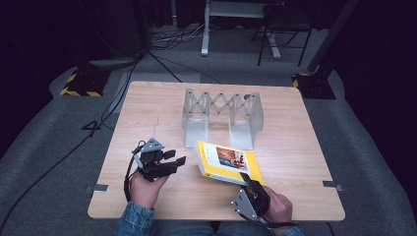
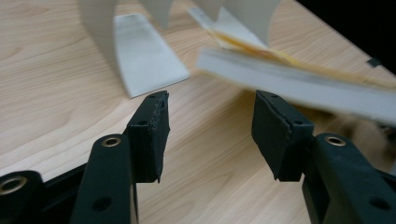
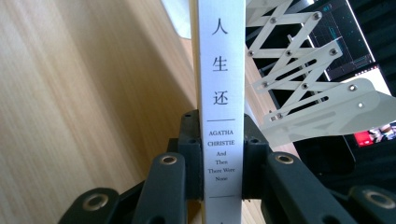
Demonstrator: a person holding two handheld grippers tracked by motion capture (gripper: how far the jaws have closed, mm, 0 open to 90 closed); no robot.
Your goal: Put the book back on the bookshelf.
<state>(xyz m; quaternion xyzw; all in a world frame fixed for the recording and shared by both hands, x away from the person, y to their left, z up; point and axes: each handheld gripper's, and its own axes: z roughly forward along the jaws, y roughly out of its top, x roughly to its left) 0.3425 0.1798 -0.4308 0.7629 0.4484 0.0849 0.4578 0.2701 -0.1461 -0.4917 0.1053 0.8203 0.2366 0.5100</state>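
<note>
Near the front edge of the table [image 1: 147, 201], the book [image 1: 227, 161] was clamped at its spine by the right gripper [image 1: 248, 183], apparently so that it could be lifted clear of the wood. The left gripper [image 1: 178, 157] was held with jaws apart and nothing between them, aimed at the book's free end, probably to steady it. Beyond, toward the far edge, the metal book stand [image 1: 222, 117] was left standing, seemingly to receive the book

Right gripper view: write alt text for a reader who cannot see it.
The right gripper clamps a book by its white spine, which reads Agatha Christie, And Then There Were None. A grey expanding rack stands beyond, on the wooden table.
</note>
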